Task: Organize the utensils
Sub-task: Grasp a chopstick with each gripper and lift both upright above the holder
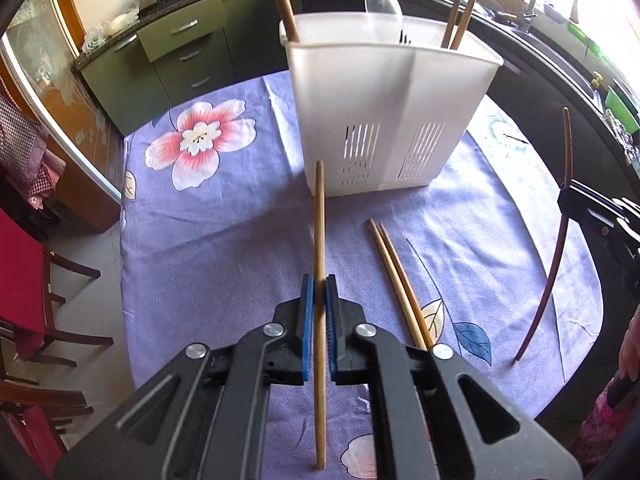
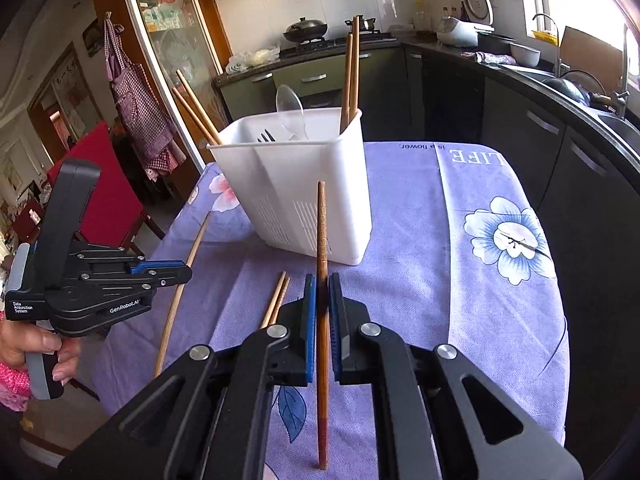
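Observation:
My left gripper (image 1: 319,284) is shut on a light bamboo chopstick (image 1: 319,220), held above the table and pointing toward the white utensil caddy (image 1: 384,120). My right gripper (image 2: 322,280) is shut on a dark brown chopstick (image 2: 321,232), also off the cloth. The caddy (image 2: 296,184) holds several chopsticks, a clear plastic spoon (image 2: 290,106) and a dark fork. A pair of chopsticks (image 1: 396,276) lies on the purple flowered tablecloth (image 1: 224,232) before the caddy. In the right wrist view the left gripper (image 2: 186,274) shows at the left with its chopstick (image 2: 182,292); the right one (image 1: 564,196) shows at the left view's right edge.
The table's edges drop off on the left and right. Dark kitchen counters with a sink (image 2: 568,80), a wok (image 2: 305,28) on the stove and a rice cooker (image 2: 464,24) curve behind. A red chair (image 1: 24,280) stands left of the table. A person's hand (image 2: 36,344) grips the left handle.

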Demonstrator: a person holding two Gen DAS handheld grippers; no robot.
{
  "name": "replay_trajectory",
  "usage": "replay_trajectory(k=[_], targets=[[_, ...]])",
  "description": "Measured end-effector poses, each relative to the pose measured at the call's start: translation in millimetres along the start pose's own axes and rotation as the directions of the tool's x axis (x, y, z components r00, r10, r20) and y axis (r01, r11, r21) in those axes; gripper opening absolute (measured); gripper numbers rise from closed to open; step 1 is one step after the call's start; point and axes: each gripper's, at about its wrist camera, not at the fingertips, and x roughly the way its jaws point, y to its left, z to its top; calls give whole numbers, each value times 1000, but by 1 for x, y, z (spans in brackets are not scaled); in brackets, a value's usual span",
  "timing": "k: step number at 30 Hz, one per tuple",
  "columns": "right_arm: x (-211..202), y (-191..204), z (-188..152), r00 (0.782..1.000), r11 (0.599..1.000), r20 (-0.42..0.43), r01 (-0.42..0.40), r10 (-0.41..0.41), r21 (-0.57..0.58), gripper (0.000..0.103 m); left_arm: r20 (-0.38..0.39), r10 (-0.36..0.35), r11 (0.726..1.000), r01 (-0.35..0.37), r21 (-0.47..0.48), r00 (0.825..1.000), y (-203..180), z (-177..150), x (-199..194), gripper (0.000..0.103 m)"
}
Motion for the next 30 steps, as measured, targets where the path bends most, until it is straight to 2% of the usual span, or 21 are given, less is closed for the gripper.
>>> replay_trajectory(k=[15,30], targets=[[-43,4,-16,997,1000,77,-15,15,-2,7,152,-10,1000,8,11,988,10,-23,-65,6],[-62,14,-5,991,999,127,-26,29,-26,7,202,-27,1000,24,17,979,8,-26,-90,6]])
